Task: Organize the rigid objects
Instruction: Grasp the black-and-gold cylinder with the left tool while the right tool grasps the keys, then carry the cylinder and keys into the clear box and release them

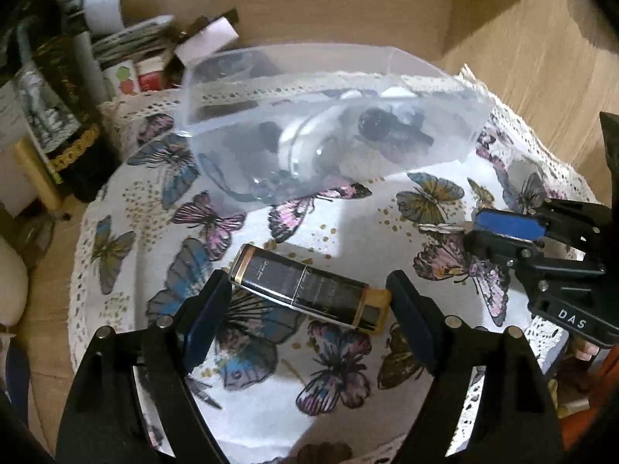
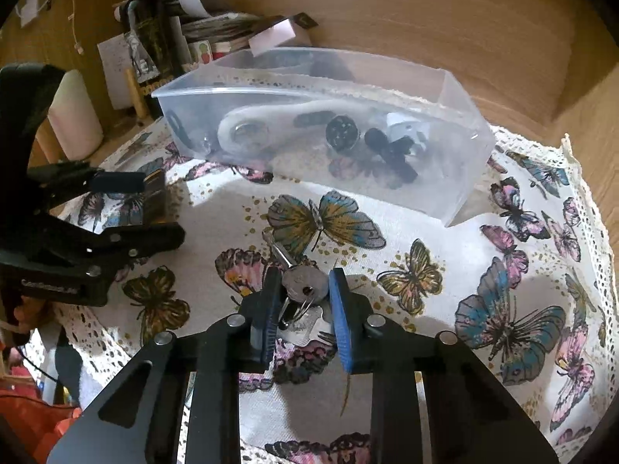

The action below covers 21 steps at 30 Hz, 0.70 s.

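Observation:
A black and gold oblong case (image 1: 309,290) lies on the butterfly cloth (image 1: 348,216) between the pads of my left gripper (image 1: 309,294); both pads touch its ends. It also shows in the right wrist view (image 2: 154,197), held by the left gripper (image 2: 151,208). My right gripper (image 2: 303,294) is closed on a bunch of keys (image 2: 303,286); one key tip (image 1: 439,227) sticks out of it in the left wrist view (image 1: 470,232). A clear plastic box (image 2: 425,178) behind holds a white tool and several small black parts.
Bottles, boxes and papers (image 1: 69,89) crowd the back left. A white cylinder (image 2: 75,116) stands at the left. A wooden wall (image 2: 425,11) rises behind the box. The lace edge of the cloth (image 2: 580,178) runs along the right.

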Available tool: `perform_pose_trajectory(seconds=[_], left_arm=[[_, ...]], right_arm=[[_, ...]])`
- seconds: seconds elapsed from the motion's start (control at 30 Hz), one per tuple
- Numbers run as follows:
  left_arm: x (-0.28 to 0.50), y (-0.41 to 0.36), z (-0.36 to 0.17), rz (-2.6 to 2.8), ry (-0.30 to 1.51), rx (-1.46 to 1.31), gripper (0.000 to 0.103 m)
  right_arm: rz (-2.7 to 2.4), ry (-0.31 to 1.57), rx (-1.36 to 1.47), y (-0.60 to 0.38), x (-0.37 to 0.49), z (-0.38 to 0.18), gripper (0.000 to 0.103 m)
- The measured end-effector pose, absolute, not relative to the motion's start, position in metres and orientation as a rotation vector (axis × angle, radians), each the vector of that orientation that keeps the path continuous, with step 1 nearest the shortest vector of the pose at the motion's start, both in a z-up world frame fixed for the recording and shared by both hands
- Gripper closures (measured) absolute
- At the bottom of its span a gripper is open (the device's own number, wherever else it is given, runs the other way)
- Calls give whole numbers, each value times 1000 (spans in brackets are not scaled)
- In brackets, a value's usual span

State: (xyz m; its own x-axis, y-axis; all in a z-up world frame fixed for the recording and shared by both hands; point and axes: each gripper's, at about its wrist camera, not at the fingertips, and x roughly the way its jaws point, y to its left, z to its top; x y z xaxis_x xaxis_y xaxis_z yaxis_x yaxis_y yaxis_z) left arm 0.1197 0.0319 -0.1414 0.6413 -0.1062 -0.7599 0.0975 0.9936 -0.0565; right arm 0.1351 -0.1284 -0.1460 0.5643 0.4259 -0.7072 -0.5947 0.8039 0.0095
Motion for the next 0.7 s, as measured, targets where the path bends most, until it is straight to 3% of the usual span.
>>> perform_pose_trajectory(seconds=[0.7], left_arm=[[119,45,-51,-64,573,-47,21]], right_arm=[[528,445,-143,-151,138,-46,81]])
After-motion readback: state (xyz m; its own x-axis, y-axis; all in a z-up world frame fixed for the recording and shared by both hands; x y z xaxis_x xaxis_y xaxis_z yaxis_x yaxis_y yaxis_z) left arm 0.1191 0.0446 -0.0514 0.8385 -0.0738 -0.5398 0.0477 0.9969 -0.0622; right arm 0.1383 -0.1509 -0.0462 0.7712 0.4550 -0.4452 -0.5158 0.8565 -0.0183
